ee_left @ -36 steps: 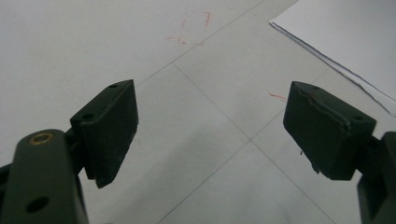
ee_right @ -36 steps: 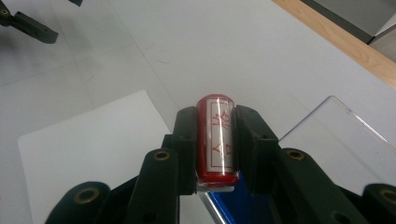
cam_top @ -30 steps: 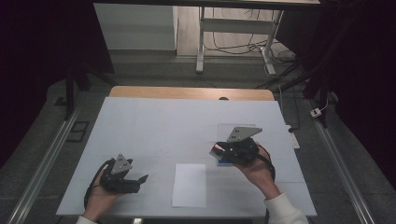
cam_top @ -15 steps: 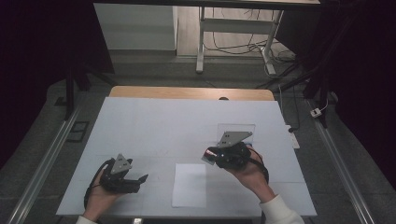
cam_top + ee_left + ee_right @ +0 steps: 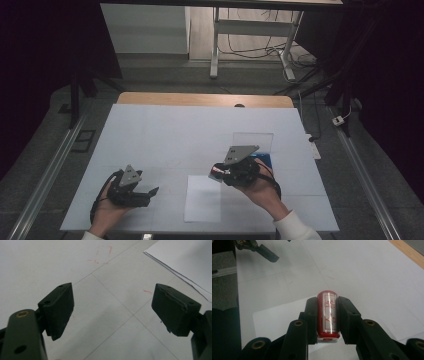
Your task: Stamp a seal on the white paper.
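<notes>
Red stamp clamped between right gripper jaws

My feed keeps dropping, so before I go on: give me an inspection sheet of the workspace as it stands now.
Surface: white table with faint red marks; wooden edge at the far side.
Job's things: red stamp with red characters, clamped between the right gripper's pads; white paper flat near the front edge, just below the stamp.
Clutter: clear sheet and a blue thing behind the right gripper; what the blue thing is I can't tell.
Grippers: right gripper shut on the stamp, over the paper's far edge; left gripper open, nothing between the jaws, low over the table.
Cables: one trails from each gripper; more lie on the floor beyond.
Surroundings: dark room, metal frame legs behind the table.
</notes>
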The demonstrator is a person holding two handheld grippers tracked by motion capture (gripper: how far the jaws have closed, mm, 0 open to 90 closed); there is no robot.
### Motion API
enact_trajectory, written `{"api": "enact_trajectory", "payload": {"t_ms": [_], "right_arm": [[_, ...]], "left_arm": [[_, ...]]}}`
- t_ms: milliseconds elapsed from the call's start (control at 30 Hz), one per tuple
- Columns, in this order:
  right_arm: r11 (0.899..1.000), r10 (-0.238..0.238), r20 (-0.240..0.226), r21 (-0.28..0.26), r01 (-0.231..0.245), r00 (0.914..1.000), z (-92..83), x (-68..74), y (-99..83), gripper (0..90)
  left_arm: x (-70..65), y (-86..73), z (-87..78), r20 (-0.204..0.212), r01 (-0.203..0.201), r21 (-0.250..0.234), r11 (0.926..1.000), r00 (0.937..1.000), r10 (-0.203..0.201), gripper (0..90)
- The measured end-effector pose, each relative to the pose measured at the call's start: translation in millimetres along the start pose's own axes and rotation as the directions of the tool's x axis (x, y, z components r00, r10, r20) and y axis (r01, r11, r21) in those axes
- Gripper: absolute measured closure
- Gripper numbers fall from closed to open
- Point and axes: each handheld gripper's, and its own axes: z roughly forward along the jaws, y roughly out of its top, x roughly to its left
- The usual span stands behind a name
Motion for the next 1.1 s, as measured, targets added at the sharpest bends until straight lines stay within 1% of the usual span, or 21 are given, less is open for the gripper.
{"api": "enact_trajectory", "payload": {"t_ms": [333,533,633,767,1100], "right_arm": [[1.0,-0.01,-0.039,0.022,0.011,0.9992,11.6,8.2,0.9,69.7],[0.999,-0.025,-0.069,0.029,0.027,0.9973,20.4,16.0,2.3,69.7],[0.999,-0.026,-0.082,0.042,0.03,0.9963,25.7,18.0,1.7,69.7],[0.997,-0.029,-0.089,0.063,0.034,0.9956,32.5,20.5,0.1,69.7],[0.995,-0.034,-0.099,0.094,0.043,0.9946,46.9,25.7,-3.6,69.7]], "left_arm": [[-0.1,-0.1,0.9,0.002,0.0,0.004,1.0,1.0,0.0,18.4],[-0.6,-0.1,1.0,0.006,0.001,0.004,1.0,1.0,-0.001,18.5],[-0.5,-0.1,1.0,0.006,0.001,0.004,1.0,1.0,-0.001,18.5],[-0.3,-0.1,0.9,0.006,0.001,0.004,1.0,1.0,-0.001,18.6],[-0.2,-0.2,0.7,0.006,-0.001,0.005,1.0,1.0,0.001,18.7]]}}
